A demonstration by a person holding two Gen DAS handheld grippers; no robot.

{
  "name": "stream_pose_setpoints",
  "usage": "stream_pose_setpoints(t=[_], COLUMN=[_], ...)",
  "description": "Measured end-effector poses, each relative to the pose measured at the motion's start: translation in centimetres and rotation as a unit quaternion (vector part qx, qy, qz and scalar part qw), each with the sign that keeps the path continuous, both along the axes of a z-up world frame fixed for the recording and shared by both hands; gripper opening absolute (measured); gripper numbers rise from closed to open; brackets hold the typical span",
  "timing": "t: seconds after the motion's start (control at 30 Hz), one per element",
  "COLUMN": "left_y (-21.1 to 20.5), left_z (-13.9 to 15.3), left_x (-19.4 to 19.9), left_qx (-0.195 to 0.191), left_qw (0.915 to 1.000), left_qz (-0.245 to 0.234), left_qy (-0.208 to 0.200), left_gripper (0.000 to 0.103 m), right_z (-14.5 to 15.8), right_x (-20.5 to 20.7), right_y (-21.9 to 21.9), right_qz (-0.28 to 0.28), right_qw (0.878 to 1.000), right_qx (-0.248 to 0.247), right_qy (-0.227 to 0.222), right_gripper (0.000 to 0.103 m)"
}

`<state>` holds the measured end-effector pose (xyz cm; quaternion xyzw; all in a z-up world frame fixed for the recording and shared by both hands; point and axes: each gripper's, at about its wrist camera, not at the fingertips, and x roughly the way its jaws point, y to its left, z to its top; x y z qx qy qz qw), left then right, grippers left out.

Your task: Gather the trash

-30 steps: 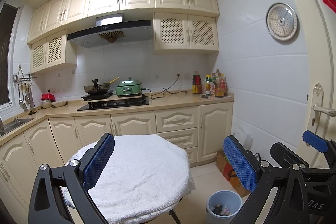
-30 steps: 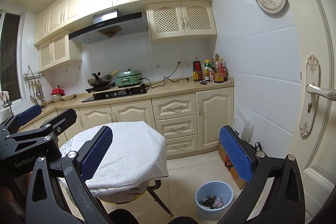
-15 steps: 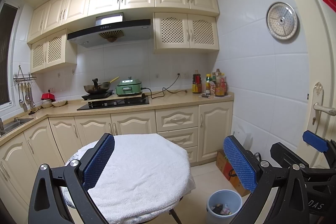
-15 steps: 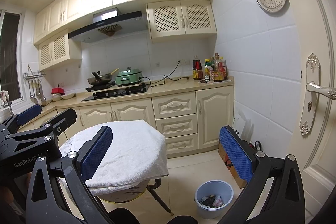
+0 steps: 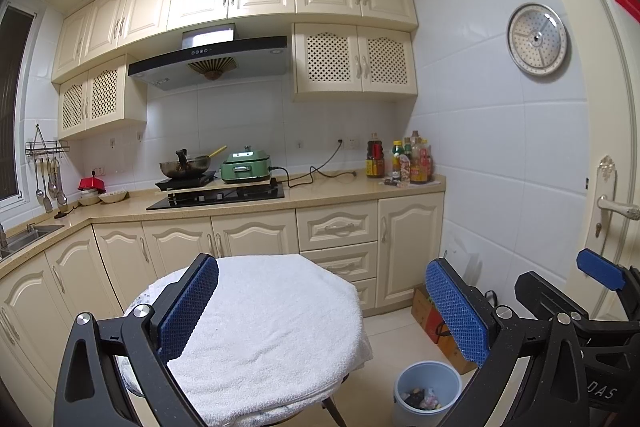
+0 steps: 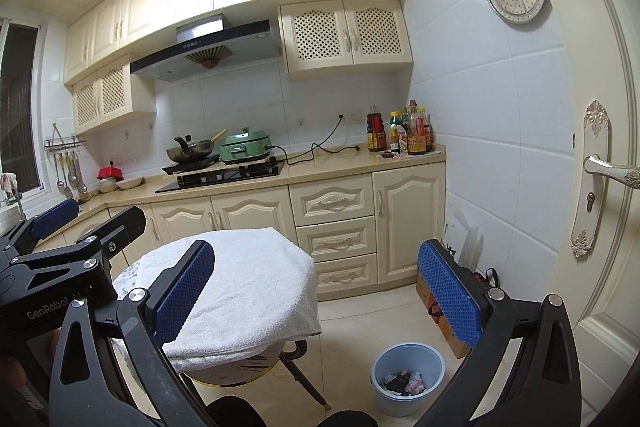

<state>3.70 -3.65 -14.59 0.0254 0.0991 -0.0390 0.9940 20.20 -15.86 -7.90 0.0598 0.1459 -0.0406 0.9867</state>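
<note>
A small blue trash bin (image 5: 427, 391) with several scraps of trash inside stands on the floor; it also shows in the right wrist view (image 6: 407, 377). A round table (image 5: 280, 339) covered by a white towel stands in front; it also shows in the right wrist view (image 6: 256, 291). No loose trash shows on the towel. My left gripper (image 5: 320, 311) is open and empty above the table's near edge. My right gripper (image 6: 316, 303) is open and empty, to the right of the left one, which shows at the left of its view (image 6: 60, 227).
Kitchen counter (image 5: 320, 193) with hob, wok (image 5: 184, 165), green cooker (image 5: 246, 167) and bottles (image 5: 400, 163) runs along the back wall. A cardboard box (image 5: 432, 315) sits by the right wall. A door with handle (image 6: 608, 171) is at right.
</note>
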Motion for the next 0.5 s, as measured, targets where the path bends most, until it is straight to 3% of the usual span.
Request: stream_pose_setpoints(t=[0.5], left_y=[-0.09], left_z=[-0.49], left_x=[0.51], left_qx=[-0.003], left_qw=[1.0], left_qz=[0.0], left_qy=[0.006], left_gripper=[0.102], right_z=[-0.44], right_x=[0.22], right_y=[0.35], right_qz=[-0.001], right_qw=[1.0], right_qx=[0.0], right_qy=[0.004], right_gripper=[0.103])
